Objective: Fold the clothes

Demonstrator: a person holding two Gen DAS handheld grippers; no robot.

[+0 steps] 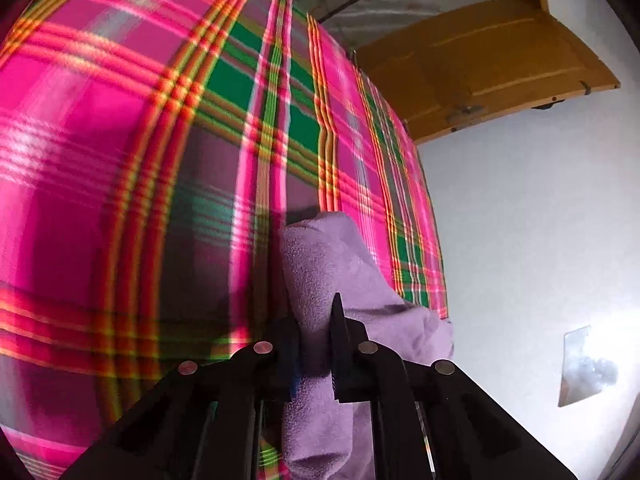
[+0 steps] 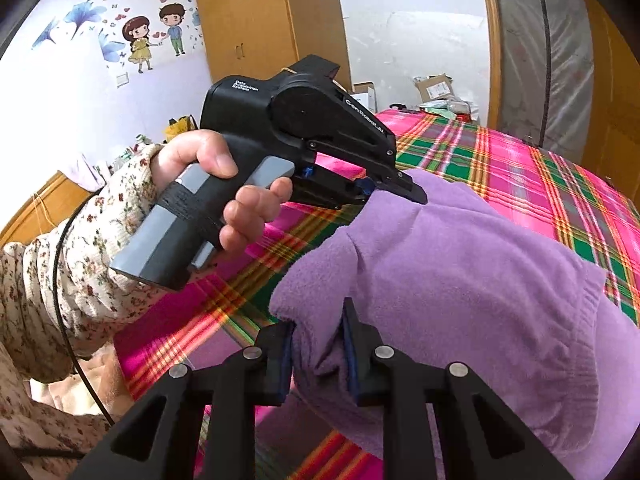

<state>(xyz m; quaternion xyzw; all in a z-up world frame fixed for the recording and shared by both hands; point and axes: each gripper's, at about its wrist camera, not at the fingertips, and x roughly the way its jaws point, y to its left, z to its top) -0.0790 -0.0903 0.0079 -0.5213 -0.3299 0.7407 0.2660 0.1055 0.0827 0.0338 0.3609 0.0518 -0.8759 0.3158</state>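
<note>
A purple fleece garment (image 2: 460, 280) lies bunched on a bed covered by a pink, green and yellow plaid sheet (image 2: 520, 168). My right gripper (image 2: 318, 344) is shut on a thick fold at the garment's near left edge. My left gripper (image 2: 404, 192), held by a hand (image 2: 208, 160) in a floral sleeve, pinches the garment's far edge. In the left wrist view the left gripper (image 1: 316, 328) is shut on a raised ridge of the purple garment (image 1: 320, 264), with the plaid sheet (image 1: 120, 160) stretching behind it.
A wooden wardrobe (image 2: 260, 20) stands against the decorated wall. Cardboard boxes (image 2: 436, 88) sit past the bed's far end. A wrapped mattress (image 2: 552, 60) leans upright at the right. A wooden door (image 1: 480, 68) and a white wall (image 1: 520, 220) border the bed.
</note>
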